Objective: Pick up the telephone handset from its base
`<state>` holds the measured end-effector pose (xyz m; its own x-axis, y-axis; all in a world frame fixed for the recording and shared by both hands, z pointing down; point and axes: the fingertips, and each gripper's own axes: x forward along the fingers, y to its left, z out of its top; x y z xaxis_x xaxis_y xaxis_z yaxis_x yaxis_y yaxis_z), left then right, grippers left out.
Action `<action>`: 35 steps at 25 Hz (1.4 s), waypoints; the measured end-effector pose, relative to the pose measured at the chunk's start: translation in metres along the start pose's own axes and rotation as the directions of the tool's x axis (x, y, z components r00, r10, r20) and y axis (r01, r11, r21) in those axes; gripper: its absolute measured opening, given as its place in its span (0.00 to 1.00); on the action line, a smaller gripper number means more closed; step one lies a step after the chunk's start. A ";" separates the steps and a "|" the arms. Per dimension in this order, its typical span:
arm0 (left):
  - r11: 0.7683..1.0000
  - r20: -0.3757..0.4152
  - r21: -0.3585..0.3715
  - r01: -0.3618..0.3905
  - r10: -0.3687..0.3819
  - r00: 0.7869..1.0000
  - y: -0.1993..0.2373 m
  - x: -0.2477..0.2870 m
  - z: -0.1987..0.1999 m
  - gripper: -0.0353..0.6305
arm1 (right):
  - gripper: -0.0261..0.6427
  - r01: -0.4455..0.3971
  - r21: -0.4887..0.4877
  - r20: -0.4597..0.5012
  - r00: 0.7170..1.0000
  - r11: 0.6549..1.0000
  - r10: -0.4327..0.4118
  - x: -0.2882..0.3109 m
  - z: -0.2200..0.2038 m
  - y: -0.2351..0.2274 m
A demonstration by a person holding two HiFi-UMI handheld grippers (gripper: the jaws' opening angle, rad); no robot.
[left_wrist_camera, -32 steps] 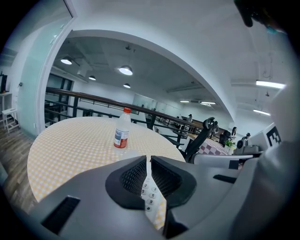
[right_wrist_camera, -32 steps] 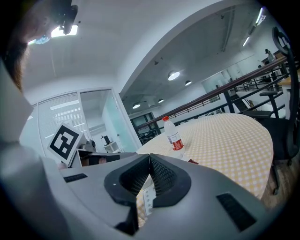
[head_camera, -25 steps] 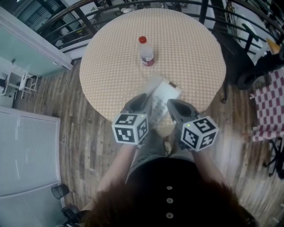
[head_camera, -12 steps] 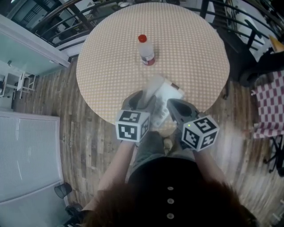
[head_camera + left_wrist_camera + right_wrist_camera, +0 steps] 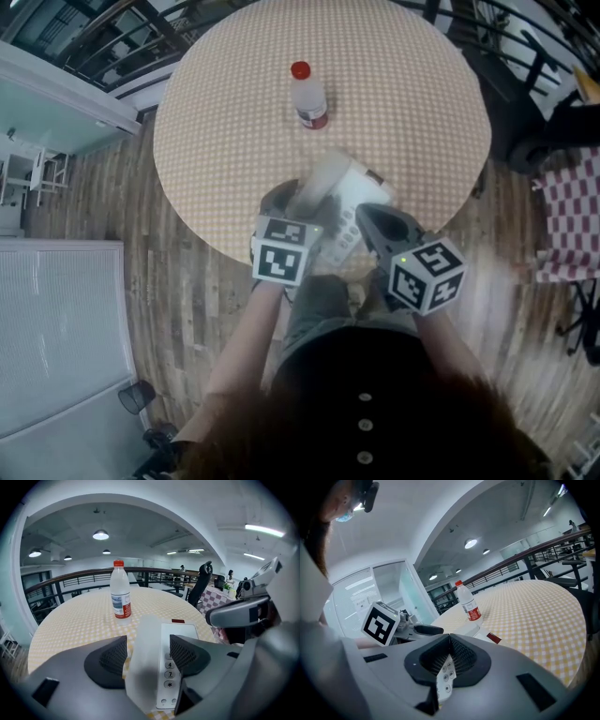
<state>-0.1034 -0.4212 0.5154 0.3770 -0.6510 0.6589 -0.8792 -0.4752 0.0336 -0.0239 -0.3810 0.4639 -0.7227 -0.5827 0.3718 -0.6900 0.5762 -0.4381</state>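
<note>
Handset [image 5: 144,667] of the telephone is seen lying lengthwise on its base [image 5: 180,637], along the 9 o'clock side of the keypad [image 5: 169,665]; both are set at the 6 o'clock rim of the round desk [image 5: 216,141], with only a narrow strip of checked cloth left between the base and that edge.

The left tool [image 5: 147,651] is lowered over the handset; its jaws are opening and are spread wide, one pad at either long side of the handset; a slim gap is seen at each pad, so nothing is gripped.

The right tool [image 5: 450,639] is held just at 3 o'clock of the base; its jaws are brought together at the tips, nothing being pinched; the keypad is glimpsed below them.

A bottle [image 5: 307,97] with a red cap is stood upright at 12 o'clock of the telephone, well apart from it, near the desk's middle; wide bare cloth is left at 9 o'clock and 3 o'clock of the bottle and beyond it.

A dark railing [image 5: 112,47] is curved round the far rim from 9 to 1 o'clock; wooden floor [image 5: 187,309] is open at 7 to 9 o'clock of the desk; a pink checked cloth [image 5: 567,216] is seen at 3 o'clock, clear of the rim.
</note>
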 end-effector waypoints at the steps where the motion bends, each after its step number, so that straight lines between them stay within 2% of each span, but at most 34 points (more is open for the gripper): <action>1: 1.000 -0.011 0.003 0.004 -0.004 1.000 0.001 0.004 -0.001 0.48 | 0.06 0.001 0.004 -0.003 1.000 1.000 -0.001 0.001 -0.001 -0.002; 7: 1.000 -0.065 0.005 0.027 -0.026 0.998 0.005 0.018 -0.008 0.49 | 0.06 0.001 0.023 -0.024 1.000 1.000 -0.001 0.005 -0.007 -0.007; 11: 0.999 -0.070 0.008 0.042 -0.041 0.997 0.004 0.024 -0.007 0.49 | 0.06 0.010 0.032 -0.033 0.999 0.999 -0.009 0.004 -0.006 -0.014; 18: 0.995 -0.111 0.072 0.064 -0.056 0.992 0.004 0.037 -0.013 0.48 | 0.06 0.024 0.070 -0.043 0.999 0.997 -0.021 0.006 -0.013 -0.026; 20: 0.994 -0.122 0.084 0.074 -0.063 0.991 0.003 0.039 -0.014 0.45 | 0.06 0.026 0.076 -0.044 0.999 0.997 -0.022 0.007 -0.013 -0.028; 22: 0.993 -0.120 0.090 0.082 -0.071 0.990 0.002 0.041 -0.014 0.40 | 0.06 0.024 0.075 -0.042 0.999 0.997 -0.021 0.007 -0.013 -0.030; 35: 0.992 -0.115 0.101 0.070 -0.058 0.992 0.002 0.043 -0.014 0.39 | 0.06 0.035 0.070 -0.048 0.998 0.997 -0.031 0.006 -0.014 -0.030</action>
<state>-0.0928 -0.4413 0.5543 0.3916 -0.5497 0.7379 -0.8167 -0.5770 0.0037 -0.0076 -0.3941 0.4904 -0.7018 -0.5725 0.4239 -0.7101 0.5141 -0.4811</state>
